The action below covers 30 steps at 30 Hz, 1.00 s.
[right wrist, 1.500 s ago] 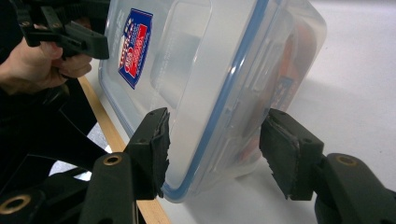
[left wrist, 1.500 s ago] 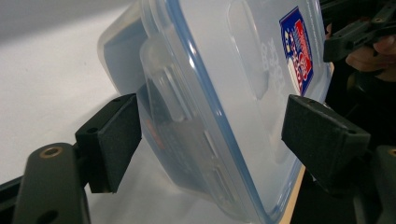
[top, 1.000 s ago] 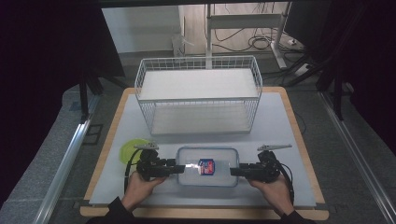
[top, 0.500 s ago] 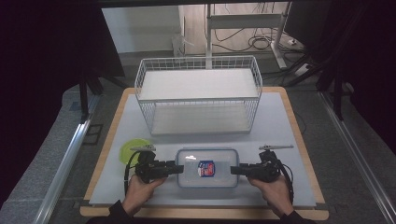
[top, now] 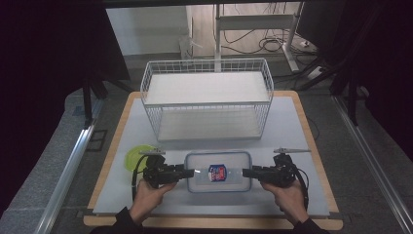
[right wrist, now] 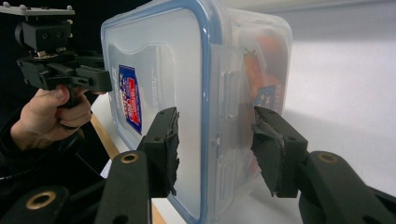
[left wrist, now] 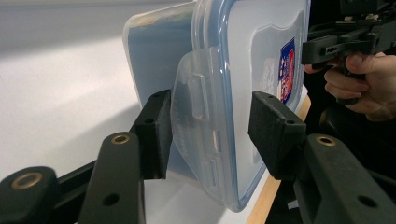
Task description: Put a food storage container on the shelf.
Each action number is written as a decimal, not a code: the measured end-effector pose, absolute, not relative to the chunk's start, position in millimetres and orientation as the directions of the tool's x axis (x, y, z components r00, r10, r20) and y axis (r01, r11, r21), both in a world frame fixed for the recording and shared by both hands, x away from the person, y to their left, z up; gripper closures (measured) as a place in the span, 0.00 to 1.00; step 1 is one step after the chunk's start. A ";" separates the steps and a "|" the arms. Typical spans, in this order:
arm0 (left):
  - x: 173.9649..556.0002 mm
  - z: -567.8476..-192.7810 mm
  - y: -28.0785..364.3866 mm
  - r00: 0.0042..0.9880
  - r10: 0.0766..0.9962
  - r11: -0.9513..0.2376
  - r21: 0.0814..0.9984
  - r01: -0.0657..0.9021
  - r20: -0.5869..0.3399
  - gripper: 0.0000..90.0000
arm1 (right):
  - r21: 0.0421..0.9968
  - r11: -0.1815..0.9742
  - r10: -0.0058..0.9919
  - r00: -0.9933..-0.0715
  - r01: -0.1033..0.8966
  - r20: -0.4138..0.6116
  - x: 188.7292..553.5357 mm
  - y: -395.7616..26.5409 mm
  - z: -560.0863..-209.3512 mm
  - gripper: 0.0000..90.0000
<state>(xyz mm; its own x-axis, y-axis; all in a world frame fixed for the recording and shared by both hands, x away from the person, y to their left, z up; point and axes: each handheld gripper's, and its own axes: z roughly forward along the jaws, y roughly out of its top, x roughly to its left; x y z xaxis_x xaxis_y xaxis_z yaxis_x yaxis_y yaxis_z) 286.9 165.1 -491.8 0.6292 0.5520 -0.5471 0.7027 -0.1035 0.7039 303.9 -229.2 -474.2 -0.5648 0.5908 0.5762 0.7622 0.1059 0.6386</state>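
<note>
Dark curtains and a grey floor framed the white worktop (top: pixel 292 126) with its pale wooden edge, where a white wire basket (top: pixel 207 97) stood at the far middle. At the left, a yellow-green round lid (top: pixel 132 157) lay flat near my left hand (top: pixel 148 197). Just beside it, my left gripper (top: pixel 187 172) pointed toward the clear plastic container (top: pixel 217 171), which sat flat on the near middle of the worktop between both tools. In the left gripper view its fingers (left wrist: pixel 156 133) were spread apart on either side of the container's end latch flap (left wrist: pixel 196 107), one pad close against it, the other clear of it, nothing clenched. A blue-rimmed lid (top: pixel 229 161) with a red and blue sticker (top: pixel 216 172) covered the container. At the right, my right gripper (top: pixel 246 172) met the opposite end, its fingers (right wrist: pixel 163 149) likewise released and straddling that latch (right wrist: pixel 229 112), with my right hand (top: pixel 290 197) behind it near the worktop's edge.
</note>
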 end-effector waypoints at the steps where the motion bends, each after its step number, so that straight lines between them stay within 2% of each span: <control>1: 287.3 -490.1 165.2 0.631 0.554 -0.104 0.706 0.700 -0.544 0.57 | 0.643 0.106 0.589 -0.569 0.759 0.574 304.5 -229.0 -472.8 0.58; 9: 293.8 -472.1 168.8 0.645 0.561 -0.105 0.729 0.677 -0.518 0.57 | 0.666 0.102 0.581 -0.588 0.739 0.563 311.2 -225.9 -459.7 0.58; 30: 323.3 -405.7 179.6 0.653 0.585 -0.086 0.764 0.639 -0.481 0.57 | 0.712 0.102 0.555 -0.634 0.695 0.539 349.7 -214.8 -397.7 0.58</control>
<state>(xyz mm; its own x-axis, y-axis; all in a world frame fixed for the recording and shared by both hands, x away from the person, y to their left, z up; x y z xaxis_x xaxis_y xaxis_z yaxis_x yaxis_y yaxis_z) 323.3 179.6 -405.7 0.6531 0.5851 -0.4808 0.6393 -0.0855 0.7642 349.7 -214.8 -397.7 -0.6339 0.5546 0.5390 0.6949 0.1024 0.7118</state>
